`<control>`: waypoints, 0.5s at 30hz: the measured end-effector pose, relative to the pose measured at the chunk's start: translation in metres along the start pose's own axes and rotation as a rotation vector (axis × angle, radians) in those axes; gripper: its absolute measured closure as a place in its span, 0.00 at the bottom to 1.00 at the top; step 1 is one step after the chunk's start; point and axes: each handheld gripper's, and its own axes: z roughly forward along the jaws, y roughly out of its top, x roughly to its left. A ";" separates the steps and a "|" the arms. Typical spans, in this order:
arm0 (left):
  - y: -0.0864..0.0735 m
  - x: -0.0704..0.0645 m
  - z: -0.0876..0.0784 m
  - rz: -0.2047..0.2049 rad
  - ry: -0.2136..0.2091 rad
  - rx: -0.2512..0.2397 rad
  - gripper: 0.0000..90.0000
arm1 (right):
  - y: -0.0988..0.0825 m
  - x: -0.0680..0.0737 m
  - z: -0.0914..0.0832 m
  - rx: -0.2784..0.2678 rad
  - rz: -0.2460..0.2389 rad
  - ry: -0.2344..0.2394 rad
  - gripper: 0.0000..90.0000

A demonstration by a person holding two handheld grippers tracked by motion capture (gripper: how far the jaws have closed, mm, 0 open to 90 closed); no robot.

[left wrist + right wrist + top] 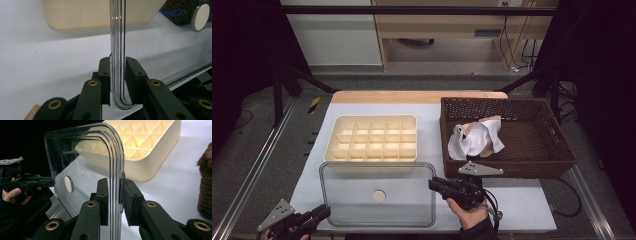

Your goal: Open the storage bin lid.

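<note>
A clear plastic lid with a round cream knob lies flat just in front of a cream divided box. My left gripper is shut on the lid's near left corner, and the rim runs between its pads. My right gripper is shut on the lid's right edge. In the right gripper view that gripper clamps the rim of the lid. Through the lid I see the knob, and past it the left gripper in a hand.
A brown woven basket stands at the right on the white table top, with a white and tan cloth bunched inside. The divided box's compartments look empty. Metal rails run along both sides of the table.
</note>
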 end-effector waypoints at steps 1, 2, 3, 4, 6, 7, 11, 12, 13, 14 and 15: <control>-0.001 0.000 0.000 -0.002 0.002 0.009 0.82 | -0.002 -0.001 0.001 0.006 0.002 0.003 0.85; -0.002 0.001 0.000 0.000 0.006 0.012 0.82 | -0.003 -0.001 0.002 0.013 0.003 0.003 0.85; -0.003 0.001 0.001 0.008 0.011 0.018 0.82 | -0.005 -0.002 0.004 0.019 0.006 0.000 0.85; -0.004 0.001 0.001 0.002 0.013 0.023 0.82 | -0.006 -0.003 0.005 0.026 0.008 -0.002 0.85; -0.005 0.002 0.002 0.008 0.022 0.034 0.82 | -0.010 -0.006 0.008 0.040 0.019 -0.006 0.85; -0.005 0.002 0.002 0.002 0.024 0.036 0.82 | -0.011 -0.007 0.010 0.046 0.025 -0.005 0.84; -0.007 0.003 0.005 0.010 0.041 0.067 0.81 | -0.016 -0.012 0.017 0.063 0.041 -0.012 0.84; -0.008 0.002 0.006 0.015 0.051 0.077 0.80 | -0.017 -0.013 0.019 0.068 0.037 -0.019 0.83; -0.008 0.000 0.007 0.026 0.060 0.089 0.79 | -0.019 -0.014 0.022 0.076 0.033 -0.034 0.82; -0.008 -0.001 0.008 0.040 0.068 0.096 0.79 | -0.020 -0.016 0.025 0.085 0.040 -0.046 0.80; -0.008 -0.001 0.009 0.044 0.068 0.102 0.78 | -0.022 -0.018 0.028 0.091 0.044 -0.052 0.79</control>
